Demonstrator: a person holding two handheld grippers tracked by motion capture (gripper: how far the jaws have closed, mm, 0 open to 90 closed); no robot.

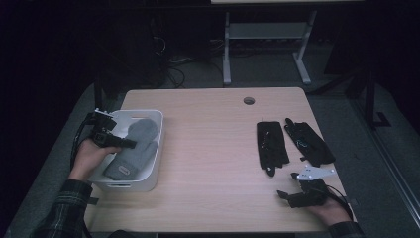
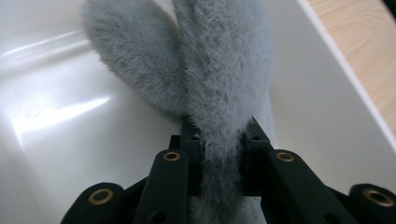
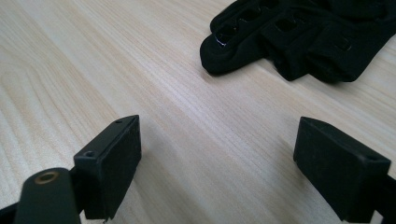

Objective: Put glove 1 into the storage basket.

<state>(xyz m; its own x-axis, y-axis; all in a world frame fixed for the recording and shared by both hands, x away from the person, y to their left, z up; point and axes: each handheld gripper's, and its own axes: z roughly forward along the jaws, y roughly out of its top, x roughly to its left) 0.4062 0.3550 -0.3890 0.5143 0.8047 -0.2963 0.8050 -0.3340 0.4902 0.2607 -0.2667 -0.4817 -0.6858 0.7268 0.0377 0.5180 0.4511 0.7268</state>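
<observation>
A pair of grey fuzzy mittens (image 1: pixel 137 145) lies in a white bin (image 1: pixel 143 186) at the table's left edge. My left gripper (image 1: pixel 130 144) reaches into the bin from the left. In the left gripper view its jaws pinch one grey mitten (image 2: pixel 224 70) at the cuff end, and the second mitten (image 2: pixel 135 56) fans out to the left over the bin's floor (image 2: pixel 56 140). Two black gloves (image 1: pixel 271 141) (image 1: pixel 309 141) lie flat at the table's right. Below them my right gripper (image 1: pixel 283 195) rests open on the wood; one black glove (image 3: pixel 299 37) lies just beyond its jaws.
The light wooden table (image 1: pixel 213 148) has a round cable hole (image 1: pixel 249 100) near its far edge. Beyond it stand a white desk frame (image 1: pixel 227 49) and cables on a dark floor. A plaid sleeve (image 1: pixel 64 208) enters at bottom left.
</observation>
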